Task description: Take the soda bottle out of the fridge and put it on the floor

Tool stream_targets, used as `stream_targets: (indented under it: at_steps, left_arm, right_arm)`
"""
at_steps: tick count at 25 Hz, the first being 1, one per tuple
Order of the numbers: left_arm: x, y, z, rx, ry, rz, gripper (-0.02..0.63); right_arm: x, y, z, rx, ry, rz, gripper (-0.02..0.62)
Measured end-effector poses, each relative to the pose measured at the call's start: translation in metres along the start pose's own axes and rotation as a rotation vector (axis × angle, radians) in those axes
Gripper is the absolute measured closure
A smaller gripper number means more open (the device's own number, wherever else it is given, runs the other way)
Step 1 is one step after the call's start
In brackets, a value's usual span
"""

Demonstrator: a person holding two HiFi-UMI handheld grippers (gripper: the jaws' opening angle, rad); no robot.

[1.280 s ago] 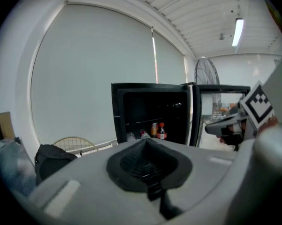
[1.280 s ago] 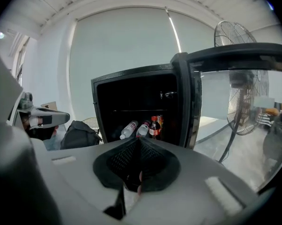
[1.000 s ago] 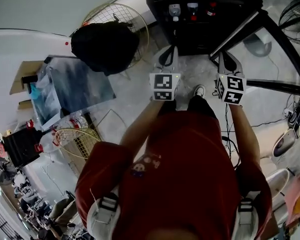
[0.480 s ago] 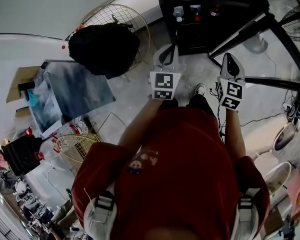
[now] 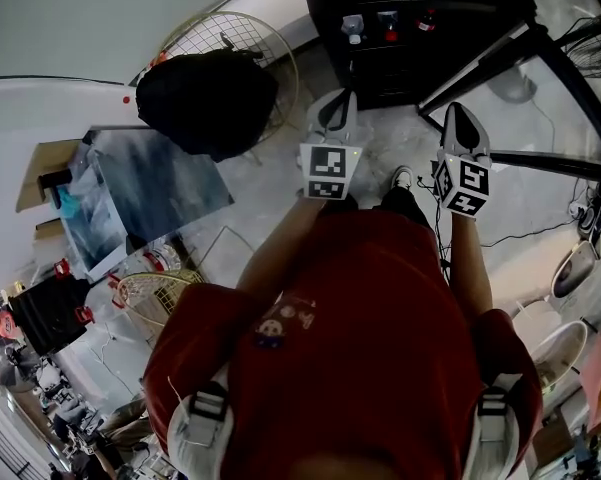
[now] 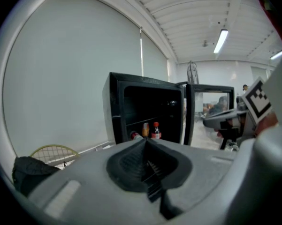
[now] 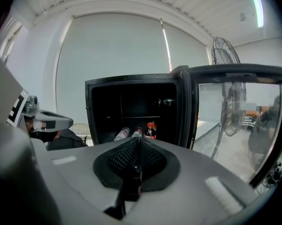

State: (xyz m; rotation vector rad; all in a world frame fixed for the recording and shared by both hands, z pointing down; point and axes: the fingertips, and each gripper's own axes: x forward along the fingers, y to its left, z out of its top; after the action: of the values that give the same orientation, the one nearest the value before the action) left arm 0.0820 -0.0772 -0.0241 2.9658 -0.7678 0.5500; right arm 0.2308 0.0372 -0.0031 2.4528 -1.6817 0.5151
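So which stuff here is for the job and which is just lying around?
For the job: fridge, upright soda bottle, left gripper, right gripper, both shut and empty.
Just lying about: black bag, wire fan guard, standing fan, lying bottles.

Person is wearing a red short-sleeved T-shirt (image 5: 370, 308) with a small chest print (image 5: 277, 325), white shoulder straps (image 5: 192, 434) with black buckles (image 5: 208, 405), and a white sneaker (image 5: 401, 179). The left gripper (image 5: 333, 113) and right gripper (image 5: 461, 123) — pale grey — are each carrying a black-and-white marker cube (image 5: 328, 171).
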Motion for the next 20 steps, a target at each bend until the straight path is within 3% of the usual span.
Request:
stream_targets:
  at_steps: [4, 9, 15, 17, 20]
  left_arm:
    - [0.005, -0.002, 0.000, 0.003, 0.005, -0.003, 0.606]
    - [0.010, -0.006, 0.000, 0.002, 0.007, -0.011, 0.606]
    - [0.013, -0.008, 0.004, 0.002, 0.000, -0.018, 0.606]
    - [0.014, -0.008, 0.005, 0.005, -0.001, -0.015, 0.606]
    - [0.014, -0.008, 0.004, 0.011, 0.000, -0.013, 0.606]
  right_arm:
    - [0.004, -0.002, 0.000, 0.026, -0.007, 0.013, 0.572]
    - [0.011, 0.002, -0.003, 0.023, -0.003, 0.049, 0.458]
    - [0.014, 0.002, -0.003, 0.026, -0.021, 0.059, 0.367]
    - [0.016, 0.003, -0.002, 0.019, -0.029, 0.059, 0.323]
    - [0.018, 0.005, -0.002, -0.012, -0.042, 0.052, 0.189]
